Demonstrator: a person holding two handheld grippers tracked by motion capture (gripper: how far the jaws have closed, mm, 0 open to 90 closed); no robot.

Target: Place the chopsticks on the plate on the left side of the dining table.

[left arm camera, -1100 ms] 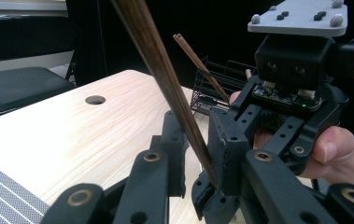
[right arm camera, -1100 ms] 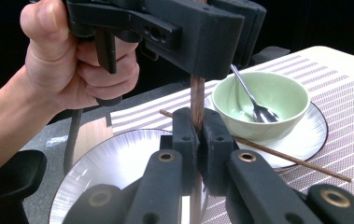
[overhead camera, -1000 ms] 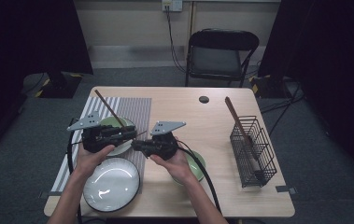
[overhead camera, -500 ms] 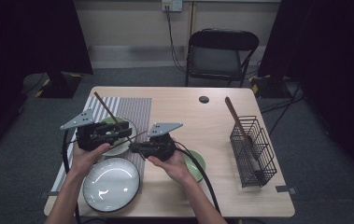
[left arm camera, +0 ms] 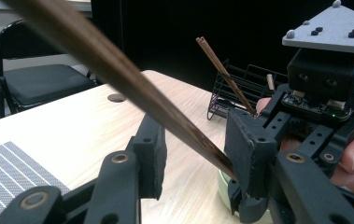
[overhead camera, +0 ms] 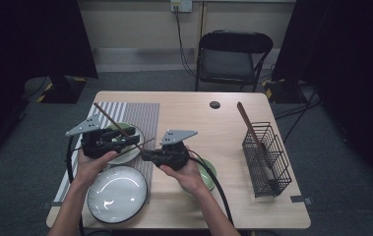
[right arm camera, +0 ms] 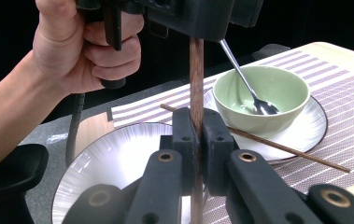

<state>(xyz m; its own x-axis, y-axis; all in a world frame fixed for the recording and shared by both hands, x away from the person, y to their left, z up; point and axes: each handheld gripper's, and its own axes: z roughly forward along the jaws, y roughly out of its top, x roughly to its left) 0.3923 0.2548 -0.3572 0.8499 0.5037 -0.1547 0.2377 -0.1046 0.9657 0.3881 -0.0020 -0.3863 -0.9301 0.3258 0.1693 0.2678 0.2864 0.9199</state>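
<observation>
My right gripper [right arm camera: 196, 126] is shut on a brown chopstick [right arm camera: 196, 70] that runs up to my left gripper [right arm camera: 188, 14]. In the left gripper view the same chopstick [left arm camera: 132, 88] slants between the jaws of my left gripper [left arm camera: 198, 158]. Those jaws have just been opening and stand open, with the stick close to the right pad [left arm camera: 249, 149]. From above, my left gripper [overhead camera: 131, 138] and right gripper [overhead camera: 145, 155] face each other over the table, the chopstick [overhead camera: 142, 144] bridging them. A second chopstick [right arm camera: 277, 147] lies across a white plate [right arm camera: 305, 130] beside a green bowl [right arm camera: 263, 91] holding a spoon [right arm camera: 244, 77].
A large white plate [overhead camera: 117, 194] sits near the front edge on a striped placemat [overhead camera: 142, 115]. Another green bowl [overhead camera: 209, 172] is under my right hand. A black wire basket [overhead camera: 267, 157] with utensils stands at the right. A folding chair [overhead camera: 233, 54] is behind the table.
The left gripper's jaws have spread apart around the chopstick. Both hands have stayed where they were, and the right gripper keeps its grip.
</observation>
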